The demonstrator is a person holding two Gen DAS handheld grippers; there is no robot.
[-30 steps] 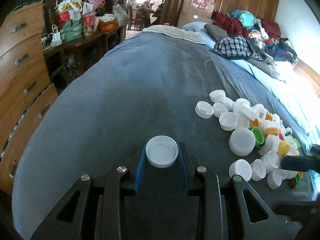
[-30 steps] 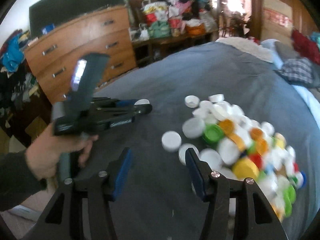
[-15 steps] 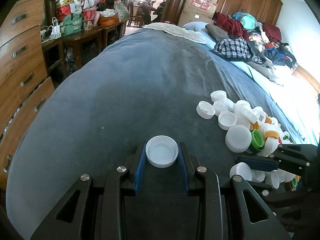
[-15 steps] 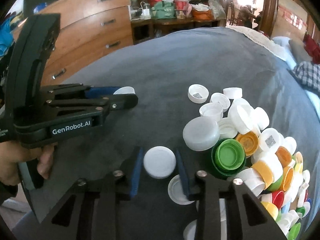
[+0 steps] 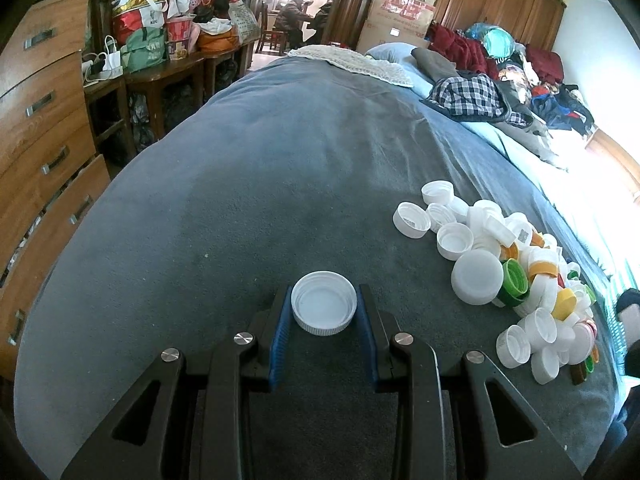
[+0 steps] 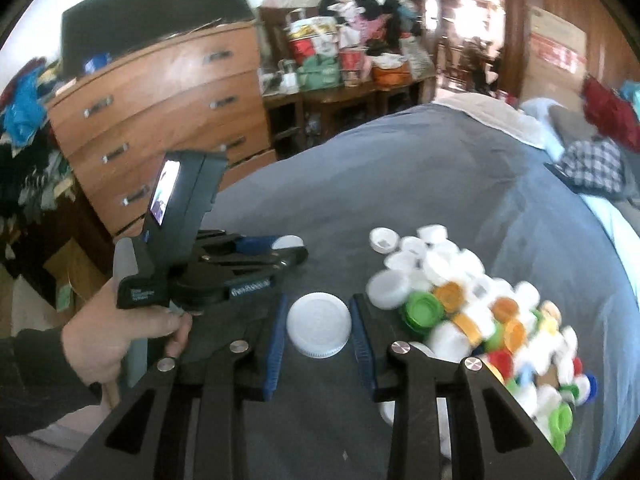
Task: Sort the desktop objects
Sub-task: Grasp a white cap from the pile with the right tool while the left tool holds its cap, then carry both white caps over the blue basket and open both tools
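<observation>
On the bed [image 5: 248,184], covered by a grey-blue blanket, the left gripper [image 5: 324,320] pinches a white cap [image 5: 324,303] between its blue pads, open side up, above bare blanket. To its right lies a pile of caps [image 5: 516,276], mostly white with some green, yellow and orange ones mixed in; a large white lid [image 5: 477,277] rests at the pile's near edge, touching a green cap [image 5: 514,282].

From the right wrist view, the right gripper [image 6: 319,334] is closed on a second white cap [image 6: 319,330], closed side up, held clear of the blanket just left of the pile [image 6: 480,312]. The picture is blurred over the pile. The left gripper [image 6: 286,248] shows here from the side, held in a hand [image 6: 116,332] with a dark sleeve, its own cap just visible at the tips. The two grippers are near each other but apart.

Beside the bed stands a wooden dresser [image 6: 168,112], and next to it a dark table [image 5: 160,76] loaded with bags and buckets. At the far end of the bed lie a plaid shirt [image 5: 472,98], a pillow and heaped clothes. A cardboard box [image 5: 400,8] stands against wooden wardrobes.
</observation>
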